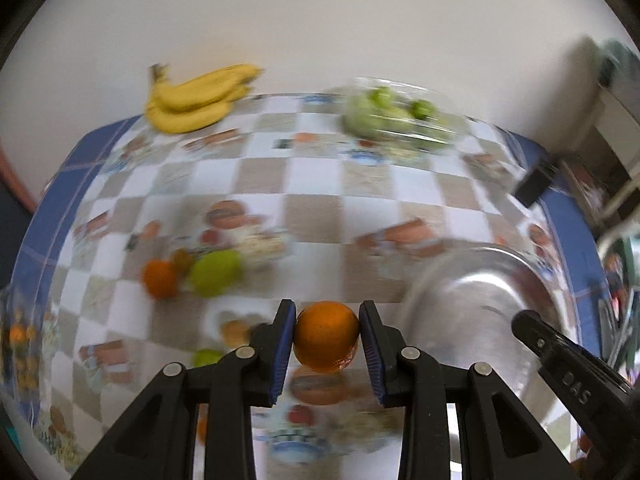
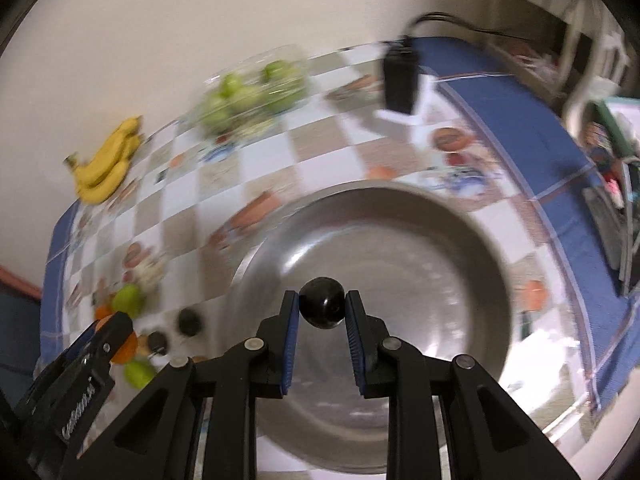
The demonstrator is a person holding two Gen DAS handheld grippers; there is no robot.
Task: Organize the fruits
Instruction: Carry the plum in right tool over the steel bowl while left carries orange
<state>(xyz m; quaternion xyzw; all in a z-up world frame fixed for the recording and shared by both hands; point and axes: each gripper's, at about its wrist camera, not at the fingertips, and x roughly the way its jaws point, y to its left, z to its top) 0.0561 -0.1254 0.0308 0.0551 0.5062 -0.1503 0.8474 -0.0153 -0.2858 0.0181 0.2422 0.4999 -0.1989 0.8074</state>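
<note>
My left gripper (image 1: 327, 334) is shut on an orange (image 1: 326, 336), held above the checkered tablecloth just left of the steel bowl (image 1: 480, 280). My right gripper (image 2: 322, 308) is shut on a small dark round fruit (image 2: 321, 306), hanging over the inside of the steel bowl (image 2: 460, 240). On the cloth at the left lie a loose orange (image 1: 160, 278), a green fruit (image 1: 216, 272) and another green fruit (image 1: 206, 357). In the right wrist view two dark fruits (image 2: 188, 322) and green fruits (image 2: 128, 300) lie left of the bowl, beside the left gripper (image 2: 92, 344).
A bunch of bananas (image 1: 196, 98) lies at the table's far edge by the wall. A clear plastic box of green fruits (image 1: 396, 114) stands to its right. A black device (image 2: 400, 80) on a white base stands at the far right. Clutter (image 2: 612, 184) lies beyond the table's right edge.
</note>
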